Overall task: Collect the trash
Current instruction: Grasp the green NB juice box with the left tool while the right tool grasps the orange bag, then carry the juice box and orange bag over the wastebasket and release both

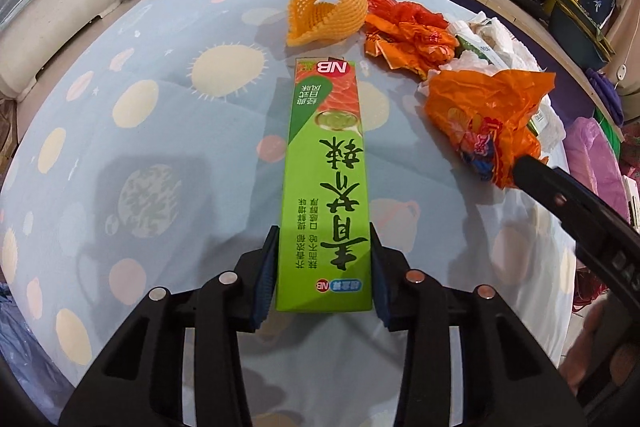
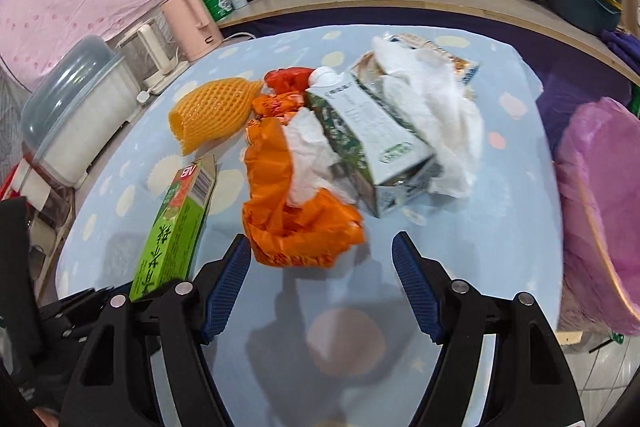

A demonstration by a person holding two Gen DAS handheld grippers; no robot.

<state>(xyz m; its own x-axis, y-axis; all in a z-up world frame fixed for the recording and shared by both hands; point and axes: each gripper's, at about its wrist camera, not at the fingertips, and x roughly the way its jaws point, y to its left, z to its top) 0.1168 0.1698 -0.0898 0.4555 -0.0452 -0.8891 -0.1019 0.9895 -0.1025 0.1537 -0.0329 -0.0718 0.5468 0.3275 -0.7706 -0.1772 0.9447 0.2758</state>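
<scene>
Left hand-held gripper (image 1: 324, 267) clamps green box (image 1: 326, 187) for binning; right hand-held gripper (image 2: 322, 283) released, wrapper (image 2: 296, 211) at 12 o'clock.

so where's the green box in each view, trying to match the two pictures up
Left wrist view: the green box runs up the centre, its near end between the left gripper pads.
Right wrist view: the green box lies at lower left, left of the open right gripper.
Shared landmark: the yellow foam net, beyond the box's far end.
</scene>
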